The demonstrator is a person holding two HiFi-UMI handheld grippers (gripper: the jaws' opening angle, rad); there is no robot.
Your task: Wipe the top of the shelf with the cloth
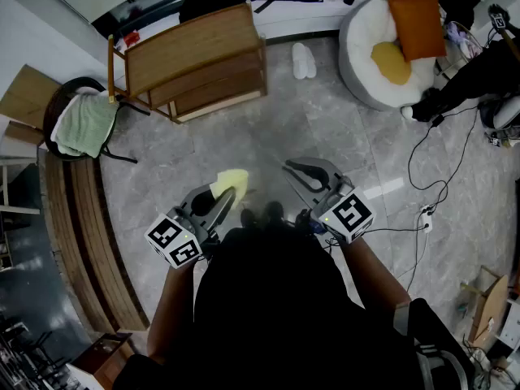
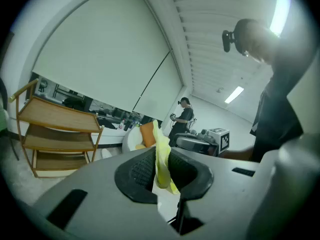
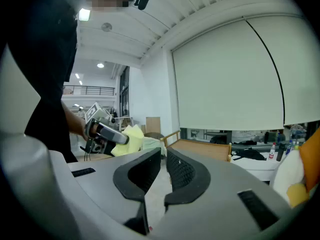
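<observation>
The wooden shelf (image 1: 195, 59) stands across the grey floor, well ahead of both grippers; it also shows as a three-tier shelf (image 2: 55, 116) in the left gripper view. My left gripper (image 1: 227, 197) is shut on a yellow cloth (image 1: 230, 183), which sticks up between the jaws as a folded yellow cloth (image 2: 162, 159). My right gripper (image 1: 292, 169) is beside it, shut with nothing between its jaws (image 3: 164, 166). The right gripper view shows the cloth (image 3: 131, 140) and the shelf's top (image 3: 205, 149) beyond. Both grippers hang above the floor, apart from the shelf.
A chair with a green towel (image 1: 81, 124) stands left of the shelf. A white beanbag (image 1: 382, 47) with an orange cushion lies at the back right. Cables and a power strip (image 1: 425, 216) lie on the right. White slippers (image 1: 302, 59) are near the shelf. Another person (image 2: 182, 116) stands far off.
</observation>
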